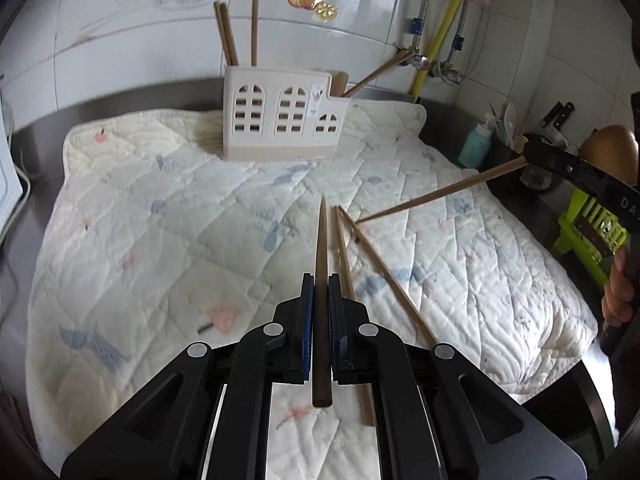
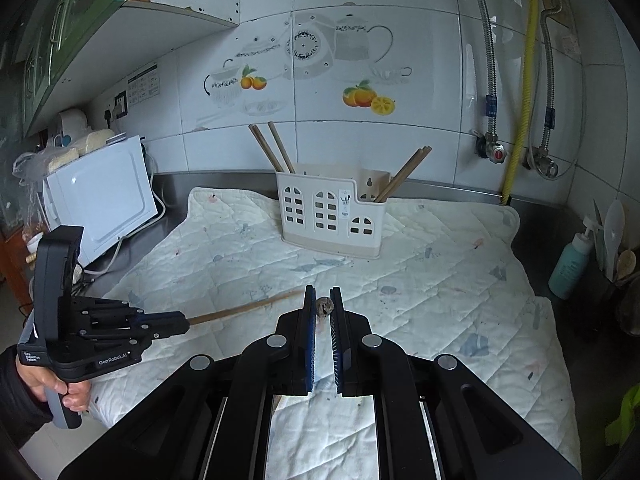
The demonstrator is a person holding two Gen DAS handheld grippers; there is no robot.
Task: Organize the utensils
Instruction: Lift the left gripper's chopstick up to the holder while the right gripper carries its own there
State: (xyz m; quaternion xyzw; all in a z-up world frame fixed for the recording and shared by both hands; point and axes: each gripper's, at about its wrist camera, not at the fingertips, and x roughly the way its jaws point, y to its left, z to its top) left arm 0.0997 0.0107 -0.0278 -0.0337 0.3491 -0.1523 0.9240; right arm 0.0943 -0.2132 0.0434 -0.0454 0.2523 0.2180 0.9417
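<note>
A white house-shaped utensil holder (image 1: 280, 120) (image 2: 332, 216) stands at the back of a quilted cloth (image 1: 160, 208) (image 2: 440, 300), with several chopsticks upright in it (image 1: 228, 32) (image 2: 276, 148). My left gripper (image 1: 322, 280) (image 2: 186, 325) is shut on a dark chopstick (image 1: 322, 320) (image 2: 244, 310) that points forward above the cloth. My right gripper (image 2: 323, 292) (image 1: 530, 154) is shut on a lighter chopstick (image 1: 440, 192), which the right wrist view shows end-on (image 2: 324, 306). Two loose chopsticks (image 1: 384, 276) lie on the cloth just right of my left gripper.
A white microwave (image 2: 104, 200) sits left of the cloth. A teal soap bottle (image 2: 570, 264) (image 1: 476, 144), spoons and knives stand at the right. A green rack (image 1: 588, 228) is at the far right. The tiled wall carries pipes and a valve (image 2: 498, 154).
</note>
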